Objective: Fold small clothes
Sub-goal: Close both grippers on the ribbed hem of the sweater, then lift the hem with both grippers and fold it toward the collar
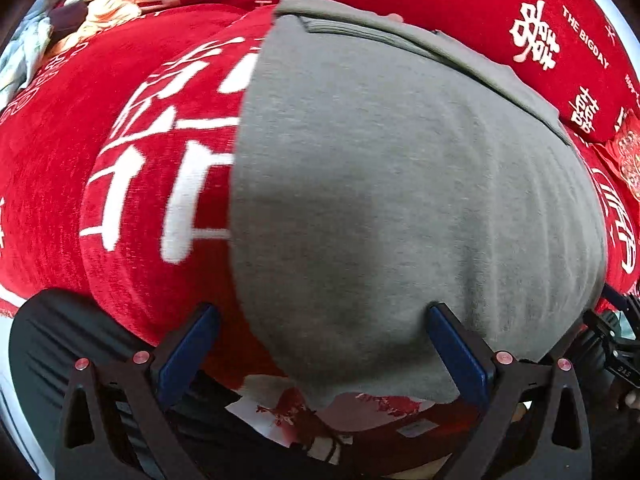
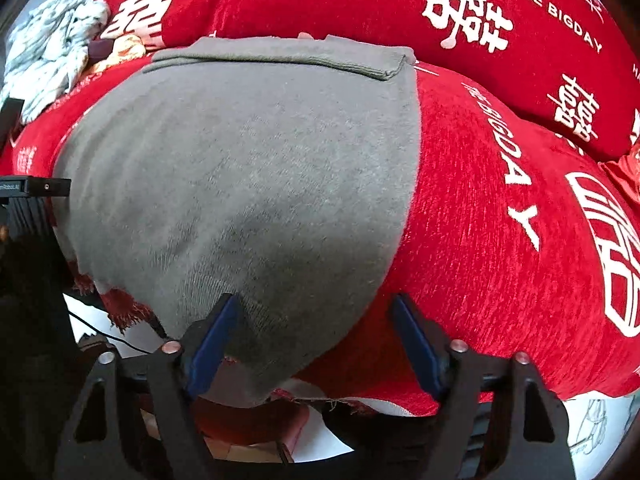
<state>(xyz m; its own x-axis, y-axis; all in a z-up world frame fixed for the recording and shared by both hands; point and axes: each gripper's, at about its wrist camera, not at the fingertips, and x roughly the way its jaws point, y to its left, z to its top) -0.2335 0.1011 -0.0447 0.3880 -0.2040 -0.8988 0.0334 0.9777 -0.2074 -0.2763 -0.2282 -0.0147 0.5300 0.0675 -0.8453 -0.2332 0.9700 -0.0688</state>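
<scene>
Left gripper (image 1: 322, 342): blue fingers spread wide apart, holding nothing. The near edge of the grey cloth lies between them and touches the right one.
Left gripper's fingers (image 1: 188, 354): the left one sits over the red cover, just off the cloth's left side.
Grey cloth (image 1: 400, 200): spread flat on the red cover, with its far end folded back in a thick band (image 1: 384, 30). The near edge hangs a little over the front.
Red cover (image 1: 140, 168): fuzzy, with big white signs and the words THE BIGDAY.
Right gripper (image 2: 318, 340): blue fingers wide apart too, holding nothing. The cloth's (image 2: 248, 184) near right corner lies between them.
Right gripper's fingers (image 2: 212, 354): the left one touches the cloth, the right one is over the red cover (image 2: 500, 240).
Far left corner: a pale, crumpled cloth pile (image 2: 48, 64) lies well away from the grey cloth.
</scene>
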